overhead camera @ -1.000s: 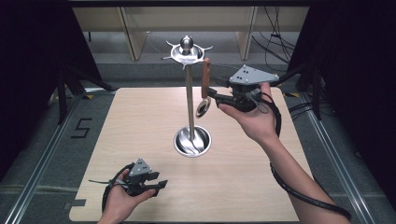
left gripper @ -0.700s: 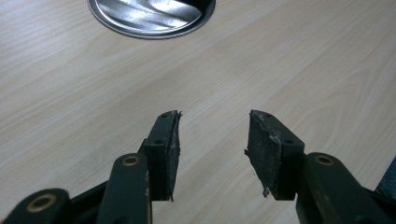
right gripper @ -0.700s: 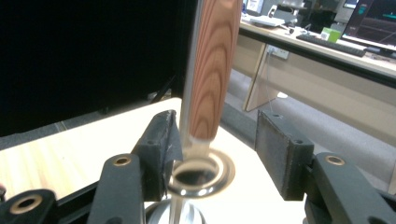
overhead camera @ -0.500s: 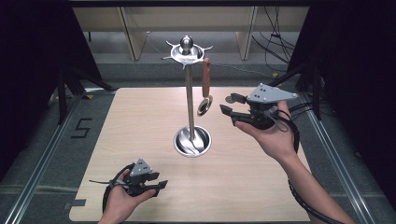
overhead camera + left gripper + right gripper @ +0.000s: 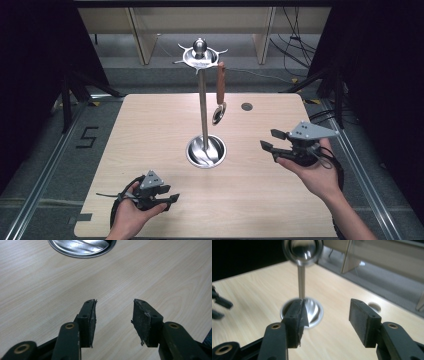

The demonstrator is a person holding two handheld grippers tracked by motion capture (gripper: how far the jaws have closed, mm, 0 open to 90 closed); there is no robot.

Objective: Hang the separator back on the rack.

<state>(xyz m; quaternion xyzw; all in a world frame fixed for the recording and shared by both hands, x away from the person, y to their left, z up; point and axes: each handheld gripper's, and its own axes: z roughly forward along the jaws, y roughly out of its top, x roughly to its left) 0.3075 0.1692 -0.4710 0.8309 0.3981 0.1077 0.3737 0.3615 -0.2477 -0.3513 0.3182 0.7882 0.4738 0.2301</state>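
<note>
Pale wooden table (image 5: 150, 135), dark surroundings.

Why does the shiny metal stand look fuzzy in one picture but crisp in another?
In the right gripper view the stand is soft, probably motion blur, while the jaws stay sharp. In the high view the stand is crisp. In the left gripper view its base shows streaky glare.

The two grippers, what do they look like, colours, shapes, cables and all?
Both are black handheld tongs. The left gripper and the right gripper each carry a grey three-cornered plate on top, and a black cable trails from each. Up close, the arms show brass-coloured rivets, and the flat rectangular black pads are worn and frayed at the edges. Forearms are bare, no sleeves visible.
</note>
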